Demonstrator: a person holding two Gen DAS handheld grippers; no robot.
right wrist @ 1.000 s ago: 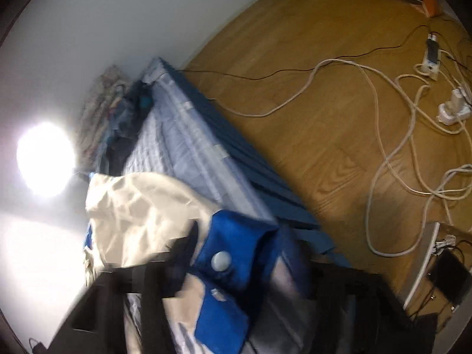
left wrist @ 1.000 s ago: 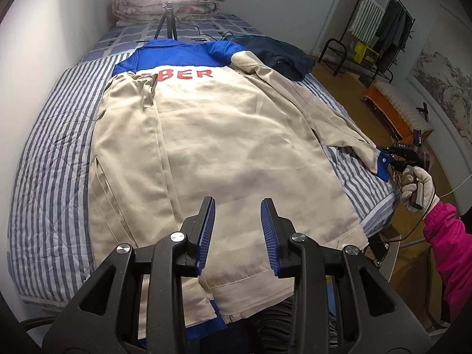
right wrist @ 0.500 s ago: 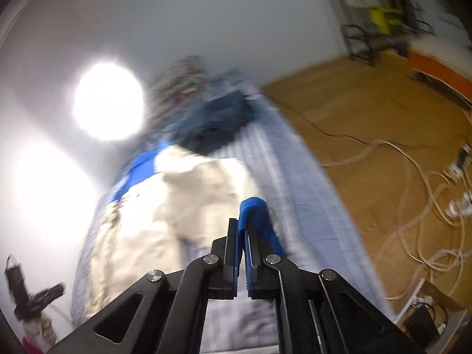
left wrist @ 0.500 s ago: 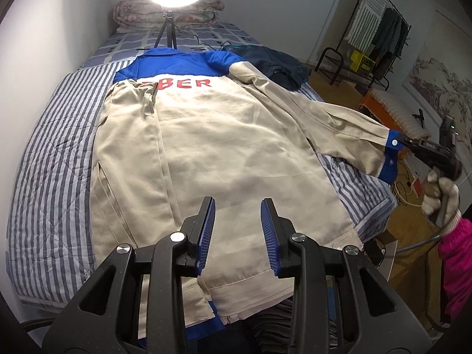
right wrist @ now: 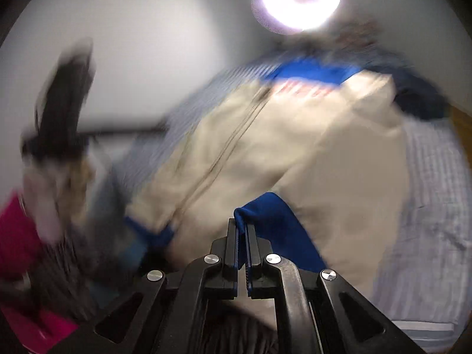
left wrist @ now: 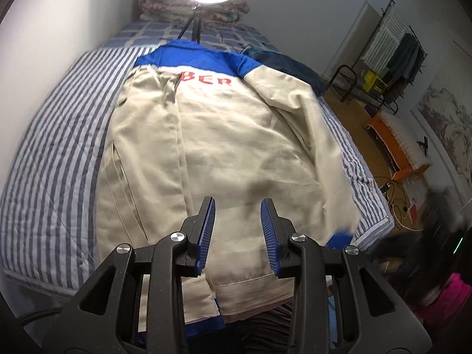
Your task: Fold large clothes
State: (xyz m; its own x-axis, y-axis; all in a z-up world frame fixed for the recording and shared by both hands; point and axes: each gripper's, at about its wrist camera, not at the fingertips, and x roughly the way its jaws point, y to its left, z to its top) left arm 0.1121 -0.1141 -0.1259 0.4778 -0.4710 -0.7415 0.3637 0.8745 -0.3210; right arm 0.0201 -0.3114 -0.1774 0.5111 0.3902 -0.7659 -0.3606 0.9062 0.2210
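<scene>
My right claw point(right wrist: 242, 233) clamps the blue cuff point(right wrist: 274, 218), folding the sleeve point(left wrist: 312, 135) across the jacket point(left wrist: 212, 147); left claw point(left wrist: 237, 230) hangs apart. Next: lay the sleeve flat.

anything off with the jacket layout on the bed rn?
Nothing damaged. The jacket lies askew: its right sleeve is bunched mid-fold, with the blue cuff pinched in the right tongs. The left tongs hang open.

We're in a home bedroom here: striped bed point(left wrist: 53, 153), folded quilts point(left wrist: 165, 0) at its head, clothes rack point(left wrist: 395, 44), wooden floor point(left wrist: 354, 118).
</scene>
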